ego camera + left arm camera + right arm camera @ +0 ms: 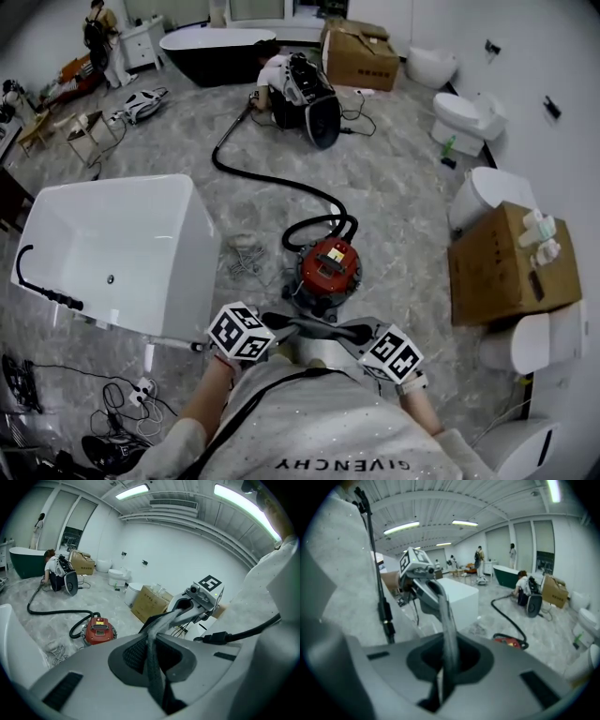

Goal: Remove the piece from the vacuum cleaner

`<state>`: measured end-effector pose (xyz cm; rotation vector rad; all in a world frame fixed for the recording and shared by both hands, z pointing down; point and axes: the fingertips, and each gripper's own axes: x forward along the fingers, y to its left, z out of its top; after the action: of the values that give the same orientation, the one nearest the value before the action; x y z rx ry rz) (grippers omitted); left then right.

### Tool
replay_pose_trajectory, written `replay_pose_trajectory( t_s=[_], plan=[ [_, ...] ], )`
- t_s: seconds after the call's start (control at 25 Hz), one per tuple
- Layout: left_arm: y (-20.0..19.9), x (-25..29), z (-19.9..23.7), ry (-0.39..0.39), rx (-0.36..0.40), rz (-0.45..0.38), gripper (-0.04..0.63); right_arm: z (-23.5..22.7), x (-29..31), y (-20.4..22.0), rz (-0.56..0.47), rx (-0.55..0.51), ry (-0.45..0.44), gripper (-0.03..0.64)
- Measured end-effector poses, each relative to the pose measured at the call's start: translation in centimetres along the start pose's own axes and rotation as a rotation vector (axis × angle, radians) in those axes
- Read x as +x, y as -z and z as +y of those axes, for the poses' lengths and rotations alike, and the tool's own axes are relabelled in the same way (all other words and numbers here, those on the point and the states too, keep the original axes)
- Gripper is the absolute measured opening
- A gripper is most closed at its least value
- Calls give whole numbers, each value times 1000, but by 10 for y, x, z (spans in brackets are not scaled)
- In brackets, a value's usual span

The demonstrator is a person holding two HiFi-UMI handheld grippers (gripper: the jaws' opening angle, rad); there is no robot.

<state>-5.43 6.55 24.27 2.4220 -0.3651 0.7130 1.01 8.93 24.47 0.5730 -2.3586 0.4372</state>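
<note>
The person's white shirt (309, 422) filled the bottom of the head view, and just beyond it the two claws were held close to the chest, high above the floor (403, 178). The left claw (292, 325) and the right claw (347, 330) pointed inward at each other, their tips nearly meeting. Each gripper view showed its jaws pressed together with nothing between them, so both were closed and empty.

The red vacuum cleaner (328, 265) stood upright on the floor directly ahead of and below the meeting tips, about midway between the hands, so neither claw was clearly the nearer. It lay to the left of the jaws in the left gripper view and to the right of them in the right gripper view; neither claw was aimed at it. Its black hose (272, 178) looped off the far side and ran away across the floor. A white bathtub (112, 244) stood to its left, well apart.

Which piece was meant could not be told from here. By my reading, either claw would have had to swing outward, tip downward and open before any grasp on the vacuum's top.
</note>
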Motion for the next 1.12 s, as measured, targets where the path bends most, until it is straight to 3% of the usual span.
replay_pose_trajectory(
  t_s=[0.28, 0.64, 1.12],
  plan=[
    [-4, -14, -9, 37, 6, -6, 34, 11, -7, -11, -32, 11, -1, 29],
    [7, -15, -1, 35, -100, -47, 34, 17, 5, -8, 33, -8, -56, 29],
    [18, -30, 4, -25, -146, -72, 34, 28, 18, -15, 49, -76, -116, 29]
  ],
)
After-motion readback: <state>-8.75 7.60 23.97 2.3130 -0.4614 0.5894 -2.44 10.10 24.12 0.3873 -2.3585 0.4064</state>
